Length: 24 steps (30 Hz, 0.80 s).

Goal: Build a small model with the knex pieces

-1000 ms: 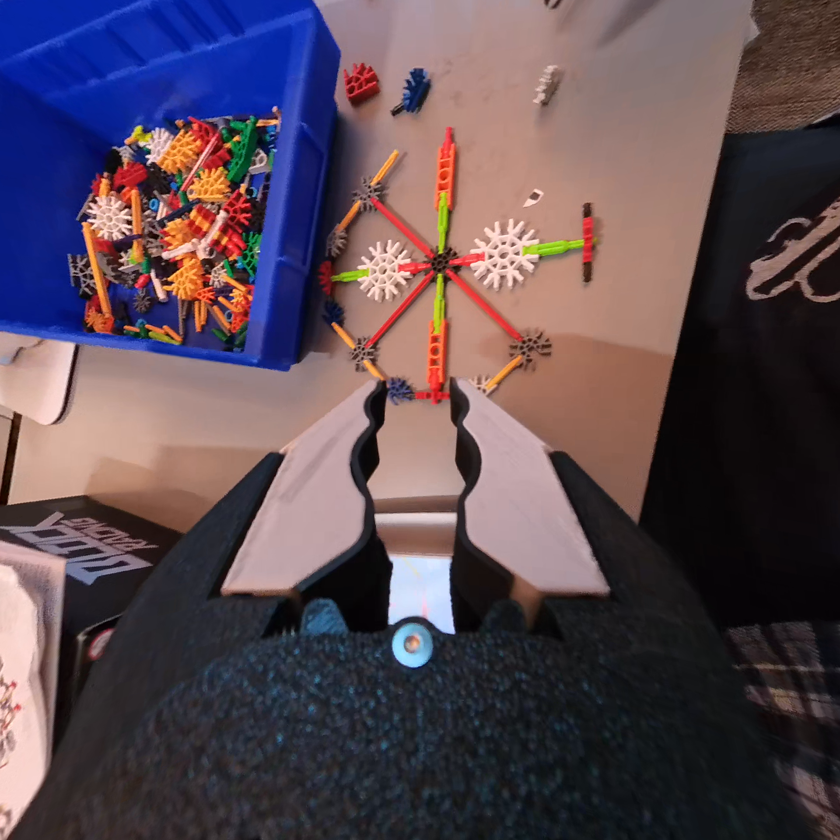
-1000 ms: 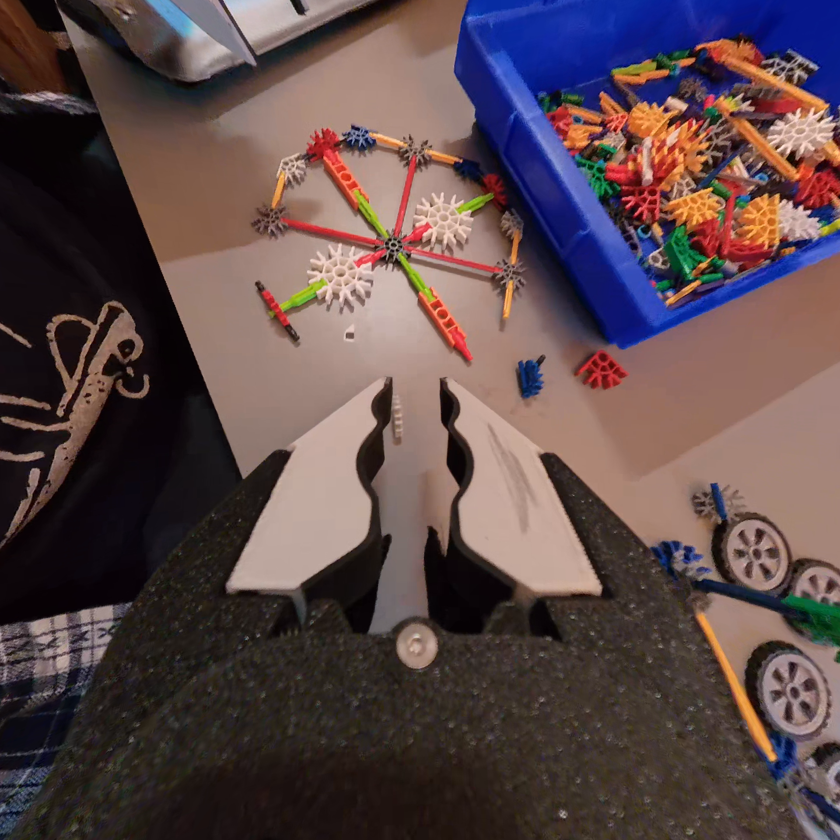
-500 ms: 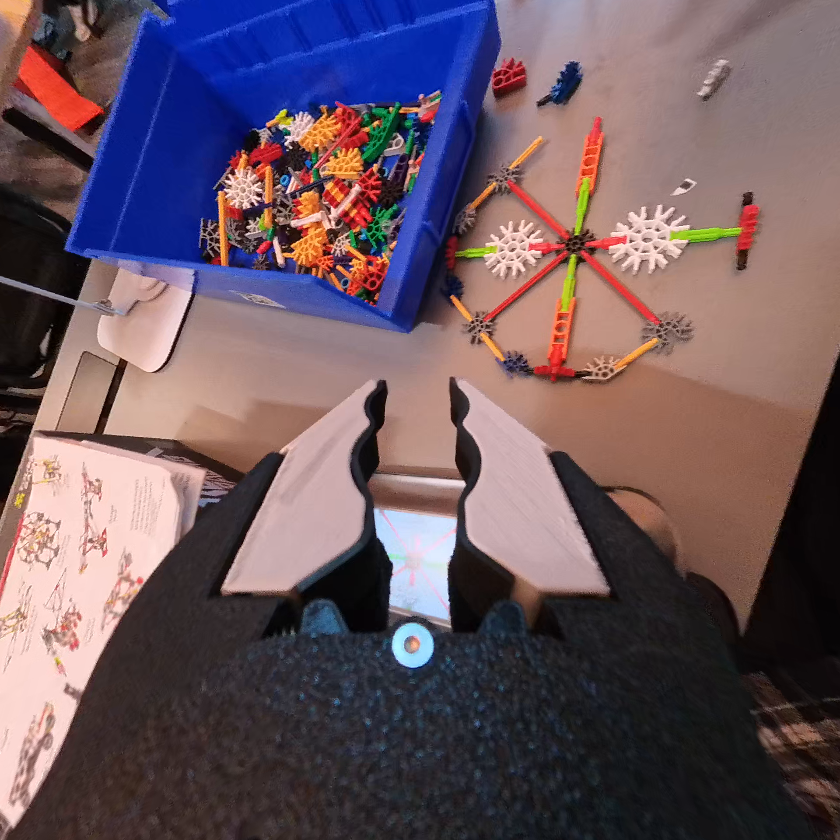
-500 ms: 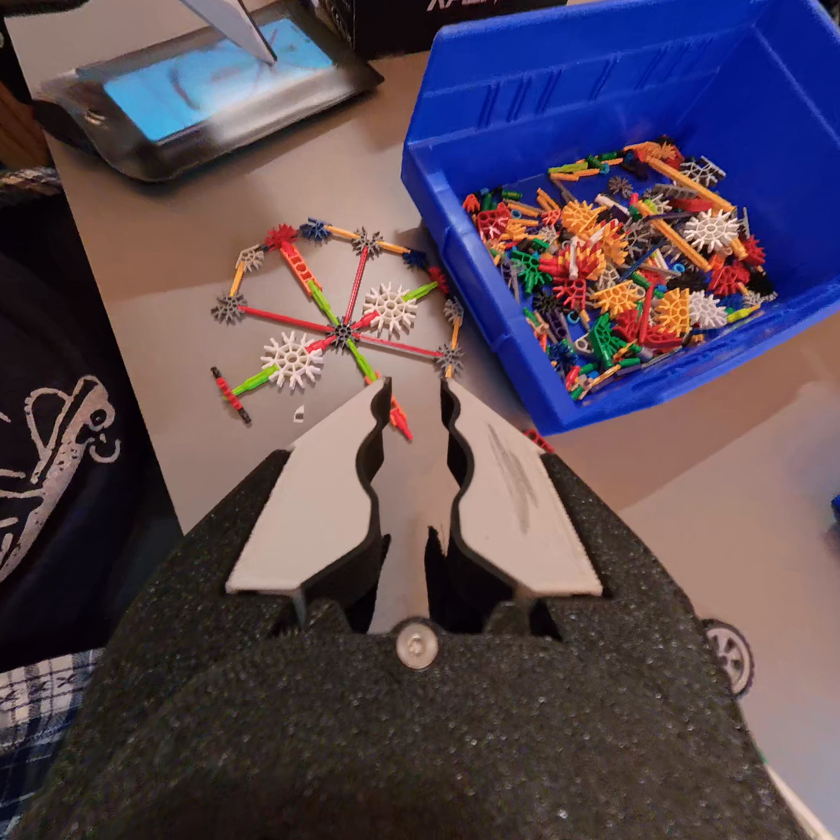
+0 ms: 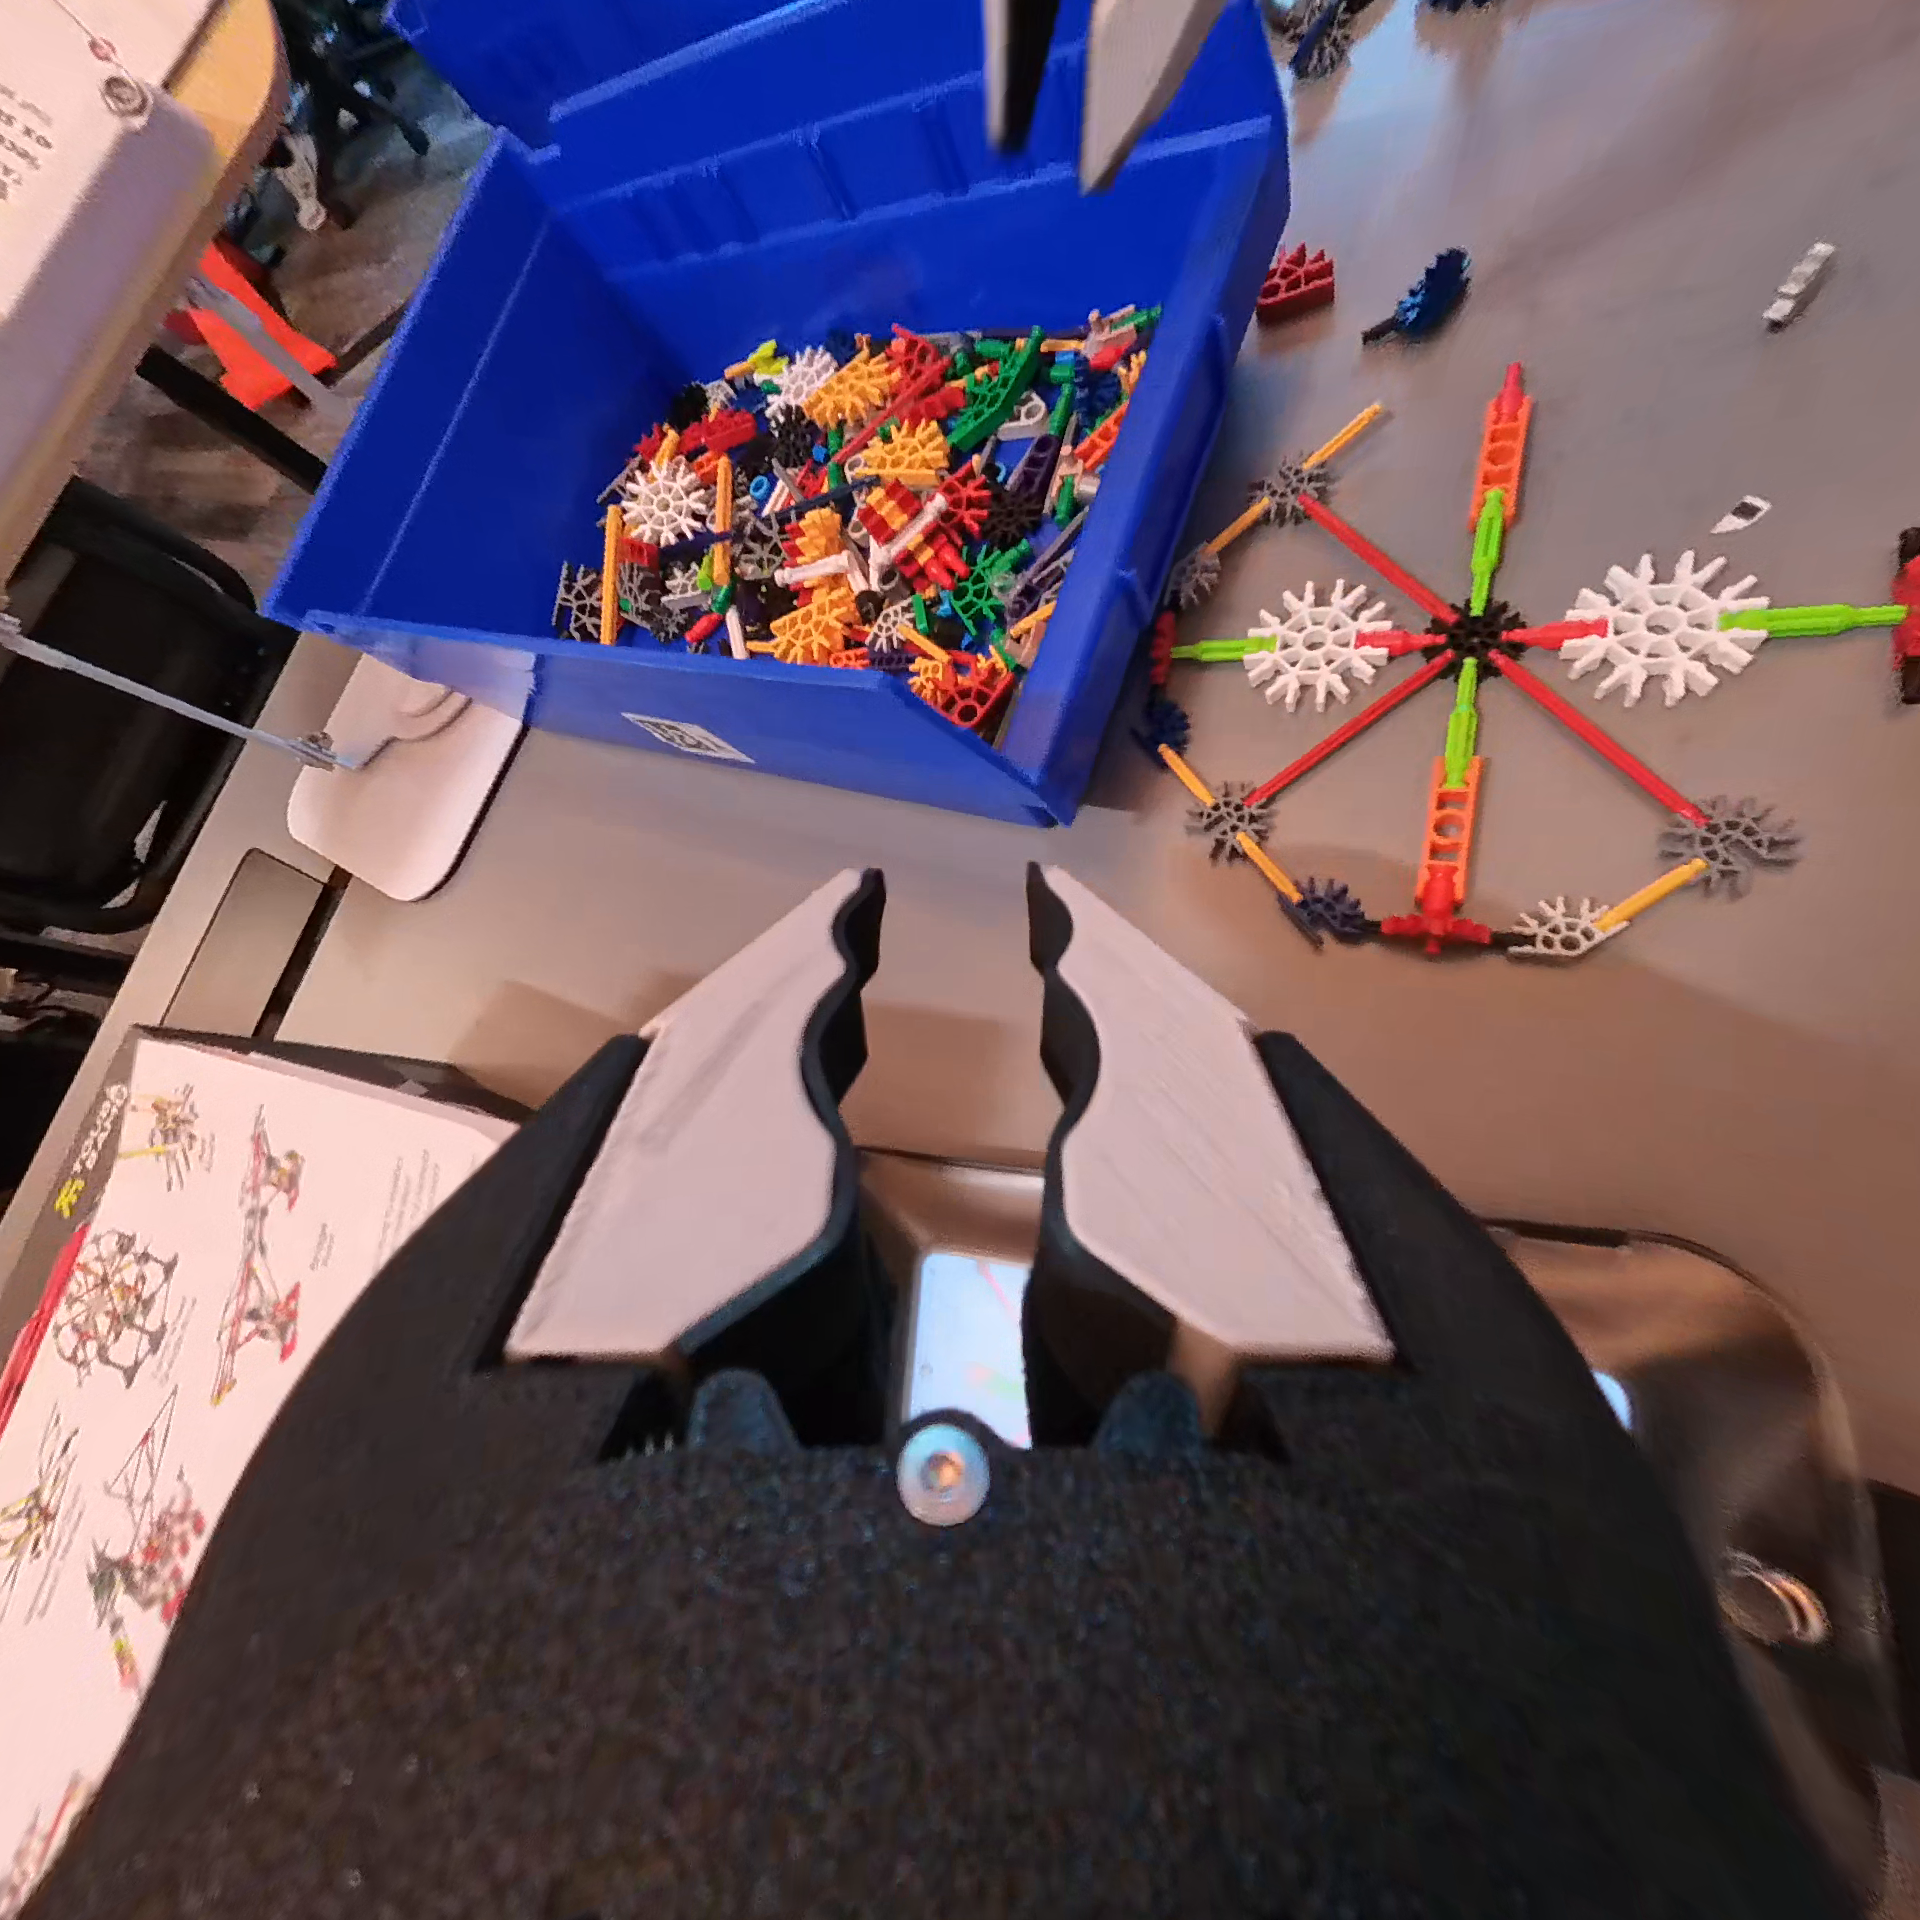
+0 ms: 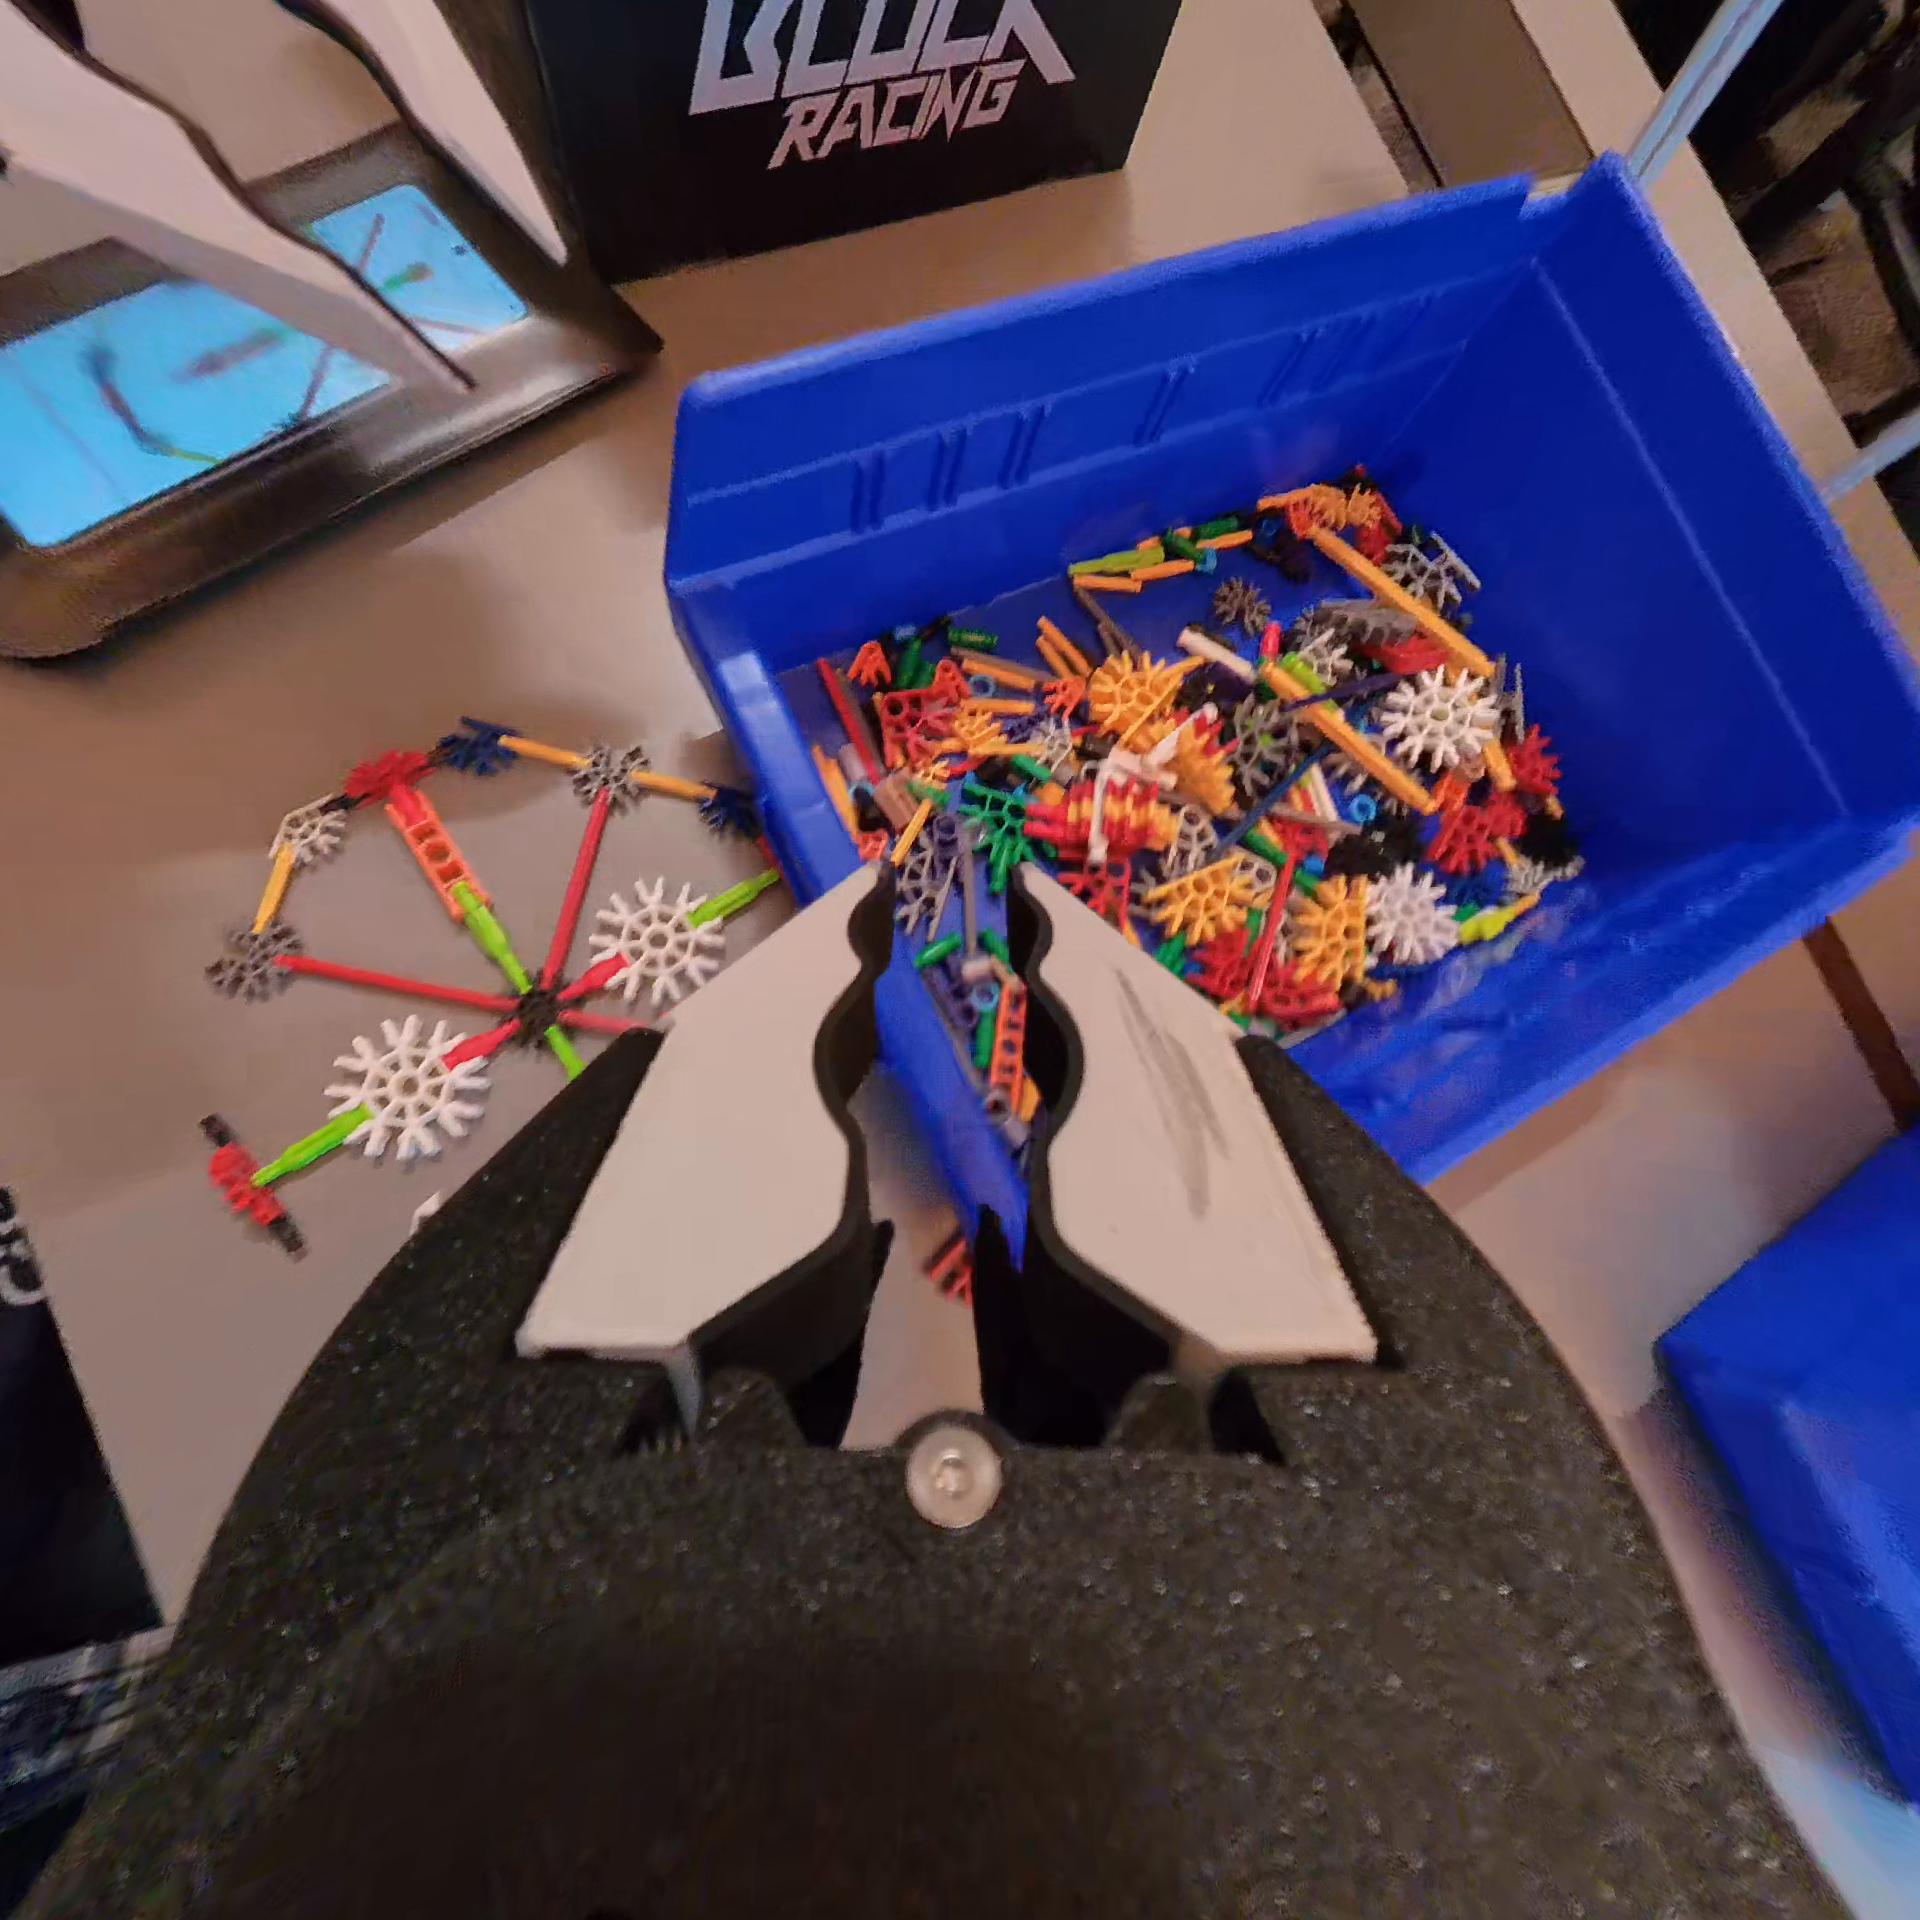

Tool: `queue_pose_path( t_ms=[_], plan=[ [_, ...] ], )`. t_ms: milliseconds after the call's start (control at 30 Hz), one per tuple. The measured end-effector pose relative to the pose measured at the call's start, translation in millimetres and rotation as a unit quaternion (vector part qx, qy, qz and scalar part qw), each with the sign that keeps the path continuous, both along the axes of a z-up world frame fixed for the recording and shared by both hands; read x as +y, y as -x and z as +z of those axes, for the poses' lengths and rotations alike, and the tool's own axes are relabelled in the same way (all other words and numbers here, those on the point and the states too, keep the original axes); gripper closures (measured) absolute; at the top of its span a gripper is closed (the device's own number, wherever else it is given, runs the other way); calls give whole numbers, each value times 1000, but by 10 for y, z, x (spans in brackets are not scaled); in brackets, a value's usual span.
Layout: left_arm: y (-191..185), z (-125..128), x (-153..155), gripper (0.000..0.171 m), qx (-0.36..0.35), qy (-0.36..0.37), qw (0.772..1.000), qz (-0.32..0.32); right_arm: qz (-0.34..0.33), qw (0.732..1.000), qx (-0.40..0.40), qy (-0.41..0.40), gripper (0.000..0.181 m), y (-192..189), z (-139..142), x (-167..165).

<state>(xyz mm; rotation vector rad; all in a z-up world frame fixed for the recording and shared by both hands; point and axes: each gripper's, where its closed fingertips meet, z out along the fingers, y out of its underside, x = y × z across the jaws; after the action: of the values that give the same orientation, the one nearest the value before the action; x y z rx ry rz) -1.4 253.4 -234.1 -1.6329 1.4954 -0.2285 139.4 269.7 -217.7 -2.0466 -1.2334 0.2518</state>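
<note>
The right gripper [image 6: 951,883], jaws narrowly apart and empty, hangs over the near wall of the blue plastic bin [image 6: 1714,582] of loose construction pieces [image 6: 1195,790]; the left gripper [image 5: 956,894], equally narrow and empty, sits farther back over the table [image 5: 1558,1091].

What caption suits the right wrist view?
Open right gripper above blue bin of colourful construction pieces, beside flat wheel model.

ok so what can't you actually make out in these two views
- Tablet, left wrist view: mostly hidden behind the left tongs, so its picture is unreadable.
- Wheel model, right wrist view: its near side is covered by the right tongs.
- Second blue bin, right wrist view: cut off by the frame edge, contents unseen.
- Instruction sheet, left wrist view: blurred and cut off.
</note>
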Motion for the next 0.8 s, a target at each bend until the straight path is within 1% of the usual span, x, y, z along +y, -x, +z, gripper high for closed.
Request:
queue_pose_path(
  t_ms=[133,233,333,433,567,633,667,800],
  plan=[
    [-54,23,67,145,-20,-1,1000,-6,31,998,-52,4,161,252,-101,338],
    [-93,33,116,145,-36,0,999,-7,70,994,-84,27,161,444,-285,539],
    [-123,34,131,145,-49,1,999,-12,78,989,-122,42,163,509,-480,792],
    [-127,36,177,145,-59,-1,998,-10,84,988,-112,64,169,622,-597,1006],
    [-143,55,203,145,-76,4,997,-13,84,985,-120,87,169,696,-755,1245],
    [-140,59,207,144,-76,2,997,-15,90,983,-123,98,170,722,-827,1316],
    [-134,66,208,144,-77,1,997,-15,104,981,-127,100,170,737,-864,1324],
    [-89,115,205,145,-86,-1,996,-14,137,977,-136,90,171,782,-945,1385]
  ],
)
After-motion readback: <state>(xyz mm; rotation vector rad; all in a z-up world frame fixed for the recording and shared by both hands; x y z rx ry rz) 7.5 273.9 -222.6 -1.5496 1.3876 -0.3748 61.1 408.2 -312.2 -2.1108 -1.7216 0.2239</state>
